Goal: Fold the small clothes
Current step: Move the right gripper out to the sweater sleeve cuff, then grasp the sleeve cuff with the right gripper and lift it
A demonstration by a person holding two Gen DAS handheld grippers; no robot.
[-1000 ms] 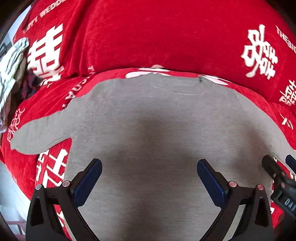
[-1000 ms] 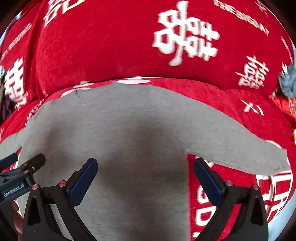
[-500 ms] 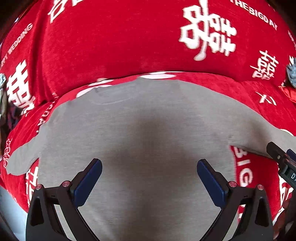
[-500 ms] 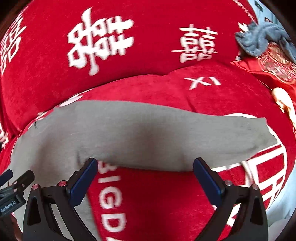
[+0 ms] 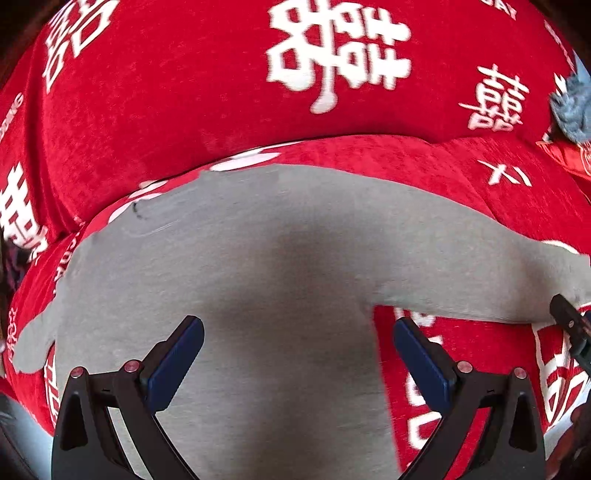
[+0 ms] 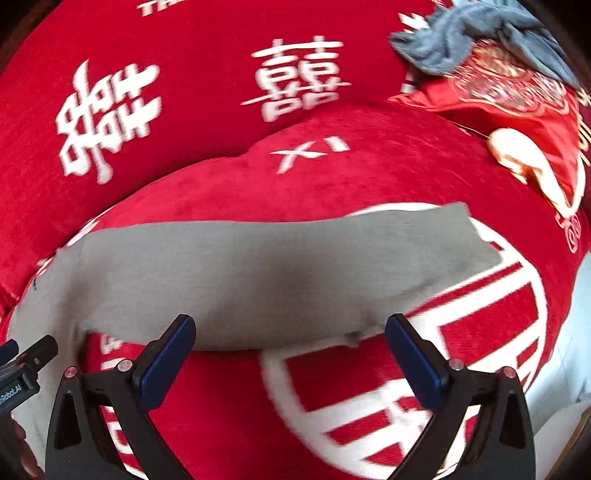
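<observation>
A grey long-sleeved shirt (image 5: 280, 258) lies flat, spread out on a red sofa seat (image 5: 388, 155). My left gripper (image 5: 295, 354) is open and empty, hovering over the shirt's body near its right side. In the right wrist view the shirt's right sleeve (image 6: 295, 266) stretches out to the right, its cuff by a white pattern. My right gripper (image 6: 291, 350) is open and empty, just in front of the sleeve's lower edge. Each gripper's tip shows at the edge of the other's view.
The red sofa back (image 5: 221, 92) with white characters rises behind the shirt. A grey crumpled cloth (image 6: 476, 33) and a red embroidered cushion (image 6: 517, 107) lie at the far right. The seat's right edge drops to a pale floor (image 6: 576, 332).
Both grippers have swung to the right. The left view moved from the shirt's middle toward its right side; the right view moved from the body out along the right sleeve. Both stayed open.
</observation>
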